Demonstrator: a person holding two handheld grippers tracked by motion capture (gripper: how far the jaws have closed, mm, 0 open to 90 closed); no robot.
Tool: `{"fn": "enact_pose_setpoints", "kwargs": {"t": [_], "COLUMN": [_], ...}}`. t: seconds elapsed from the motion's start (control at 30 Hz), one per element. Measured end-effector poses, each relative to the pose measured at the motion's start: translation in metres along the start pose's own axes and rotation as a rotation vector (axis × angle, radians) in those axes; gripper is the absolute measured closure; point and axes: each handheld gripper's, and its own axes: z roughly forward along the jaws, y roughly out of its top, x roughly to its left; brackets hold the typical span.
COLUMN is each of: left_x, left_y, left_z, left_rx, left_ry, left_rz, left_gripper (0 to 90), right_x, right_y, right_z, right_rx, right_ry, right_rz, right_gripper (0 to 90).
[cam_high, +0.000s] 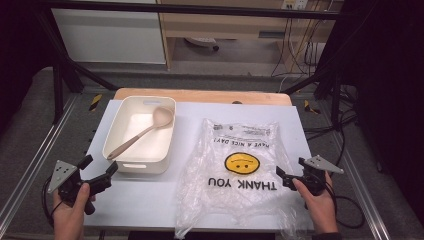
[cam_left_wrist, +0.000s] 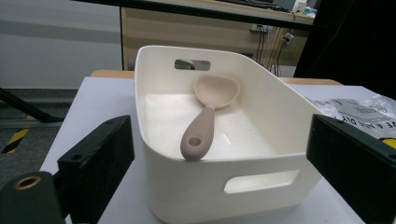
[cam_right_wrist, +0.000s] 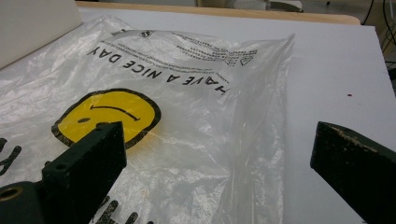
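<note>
A white plastic bin (cam_high: 165, 145) stands on the left half of the table, with a beige spoon (cam_high: 142, 132) lying slantwise inside it. In the left gripper view the spoon (cam_left_wrist: 205, 121) leans its handle end on the near rim of the bin (cam_left_wrist: 261, 84). My left gripper (cam_high: 100, 165) hovers open just in front of the bin's near left corner, its jaws (cam_left_wrist: 222, 140) wide apart and holding nothing. A clear plastic bag (cam_high: 235, 170) printed with a yellow smiley and "THANK YOU" lies flat at centre right. My right gripper (cam_high: 290, 167) is open at the bag's right edge, above the bag (cam_right_wrist: 187, 116).
The white tabletop (cam_high: 145, 200) rests on a wooden board (cam_high: 200, 95) inside a black metal frame. Cables trail on the floor at the right. A pale cabinet and wooden furniture stand beyond the table's far edge.
</note>
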Motion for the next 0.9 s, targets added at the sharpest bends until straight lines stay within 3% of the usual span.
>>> {"fn": "enact_pose_setpoints", "kwargs": {"t": [0.5, 0.9], "left_x": [-0.004, -0.008], "left_y": [0.005, 0.004], "left_z": [-0.002, -0.001], "left_rx": [0.019, 0.033], "left_ry": [-0.050, -0.060], "left_rz": [0.014, 0.035], "left_gripper": [7.3, 7.3], "right_x": [0.008, 0.011], "right_y": [0.005, 0.006], "right_z": [-0.001, -0.001], "right_rx": [0.006, 0.031], "right_ry": [0.000, 0.002], "right_rz": [-0.012, -0.020], "right_gripper": [4.1, 4.7]}}
